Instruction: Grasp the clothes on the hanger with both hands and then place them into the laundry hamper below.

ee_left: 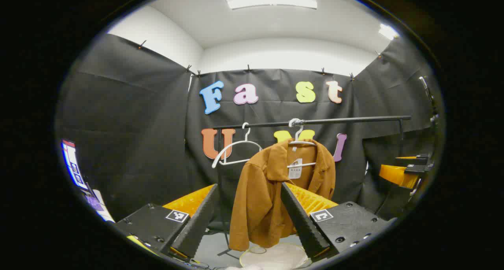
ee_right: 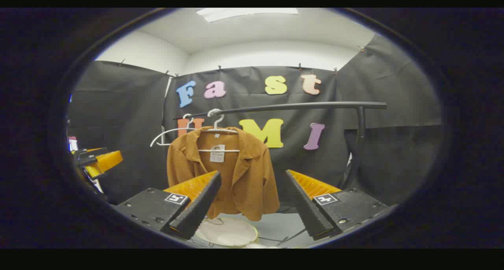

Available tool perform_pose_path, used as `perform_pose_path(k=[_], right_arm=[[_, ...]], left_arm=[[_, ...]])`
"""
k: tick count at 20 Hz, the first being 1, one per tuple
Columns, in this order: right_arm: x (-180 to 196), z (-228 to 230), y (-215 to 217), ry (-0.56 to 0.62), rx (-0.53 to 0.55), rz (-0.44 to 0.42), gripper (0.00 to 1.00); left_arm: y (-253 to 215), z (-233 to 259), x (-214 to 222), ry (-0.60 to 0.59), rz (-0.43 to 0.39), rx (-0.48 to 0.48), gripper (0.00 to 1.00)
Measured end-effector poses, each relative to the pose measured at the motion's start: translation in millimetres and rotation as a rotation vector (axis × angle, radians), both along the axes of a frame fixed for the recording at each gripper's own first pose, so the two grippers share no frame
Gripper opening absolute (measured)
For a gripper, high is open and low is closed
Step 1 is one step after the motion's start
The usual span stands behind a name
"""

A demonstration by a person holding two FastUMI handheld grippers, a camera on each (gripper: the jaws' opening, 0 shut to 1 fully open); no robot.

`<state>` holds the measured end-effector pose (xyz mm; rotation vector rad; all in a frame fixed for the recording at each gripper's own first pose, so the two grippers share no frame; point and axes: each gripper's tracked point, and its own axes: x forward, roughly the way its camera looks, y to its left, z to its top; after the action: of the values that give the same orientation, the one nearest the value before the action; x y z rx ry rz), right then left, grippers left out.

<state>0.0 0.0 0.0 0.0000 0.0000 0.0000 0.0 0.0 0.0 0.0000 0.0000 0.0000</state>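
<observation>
Two tools are hanging well short of the brown shirt [ee_left: 271, 195], with open room between. The shirt is hanging on a white hanger [ee_left: 301, 144] from the black rail [ee_left: 315, 121], above the round hamper [ee_right: 227, 231] on the floor. An empty hanger [ee_left: 236, 150] is hanging left of it. The left tool [ee_left: 249, 213] and right tool [ee_right: 252, 207] are both spread apart, holding nothing.

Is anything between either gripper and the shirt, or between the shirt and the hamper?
Nothing visible. Both grippers, left and right, face the brown shirt with open air between; the hamper sits directly below it.
</observation>
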Motion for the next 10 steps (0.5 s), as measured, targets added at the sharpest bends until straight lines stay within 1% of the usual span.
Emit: perform_pose_path(k=[4,7,10], right_arm=[[0.1,-8.6,9.6,0.013,-0.011,0.003,1.00],[0.5,-10.9,16.9,0.015,-0.031,0.011,1.00],[-1.9,-12.8,17.3,0.017,-0.052,0.013,1.00]], left_arm=[[7.2,-3.7,2.4,0.011,-0.001,0.012,1.00],[10.0,-8.0,1.1,0.024,0.001,0.004,1.00],[13.0,-10.2,-4.1,0.030,0.001,0.015,1.00]])
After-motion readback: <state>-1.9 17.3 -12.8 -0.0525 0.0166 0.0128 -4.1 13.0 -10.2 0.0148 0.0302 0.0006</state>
